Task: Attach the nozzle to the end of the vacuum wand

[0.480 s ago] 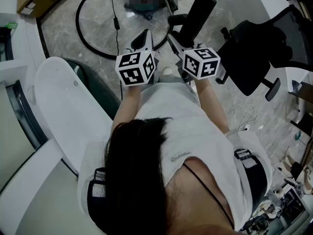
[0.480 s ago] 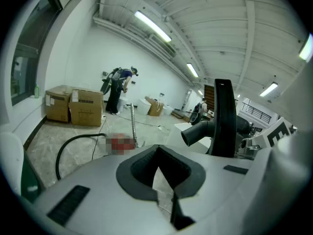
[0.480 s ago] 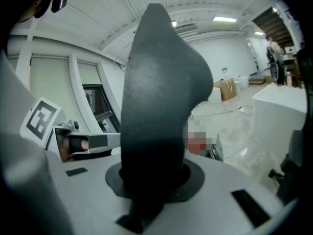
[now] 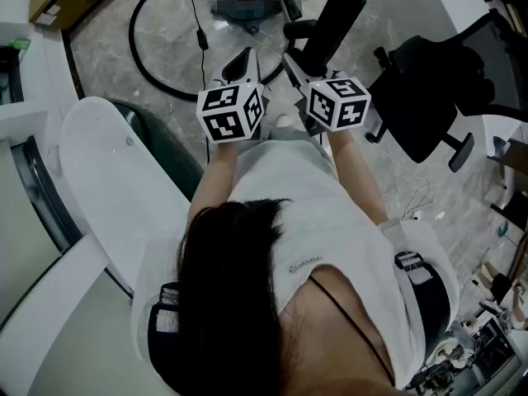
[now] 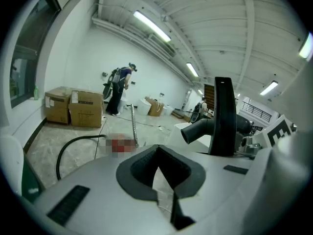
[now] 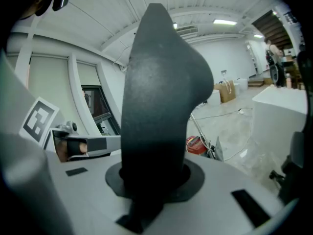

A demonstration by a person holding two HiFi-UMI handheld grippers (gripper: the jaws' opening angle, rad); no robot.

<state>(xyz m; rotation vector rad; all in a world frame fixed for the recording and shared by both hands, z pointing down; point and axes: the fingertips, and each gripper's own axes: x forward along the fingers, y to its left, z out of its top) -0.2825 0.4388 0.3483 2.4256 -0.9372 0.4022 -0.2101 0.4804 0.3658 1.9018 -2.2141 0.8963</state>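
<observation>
The black vacuum nozzle (image 4: 330,25) stands up out of my right gripper (image 4: 302,63), which is shut on its lower part. In the right gripper view the nozzle (image 6: 159,97) fills the middle and hides the jaws' gap at the right gripper (image 6: 152,182). My left gripper (image 4: 241,61) is level with it on the left, shut, with nothing held; its jaws meet at the left gripper (image 5: 159,161). In the left gripper view the nozzle (image 5: 223,115) rises at the right with its round socket (image 5: 194,131) facing left. The thin metal wand (image 5: 133,126) stands beyond, by the red vacuum body (image 6: 196,144).
A black hose (image 4: 145,63) loops across the marble floor. A black office chair (image 4: 422,89) is at the right, a white curved desk (image 4: 107,190) at the left. Cardboard boxes (image 5: 73,106) and a person (image 5: 118,89) are far off. A white block (image 6: 279,112) stands right.
</observation>
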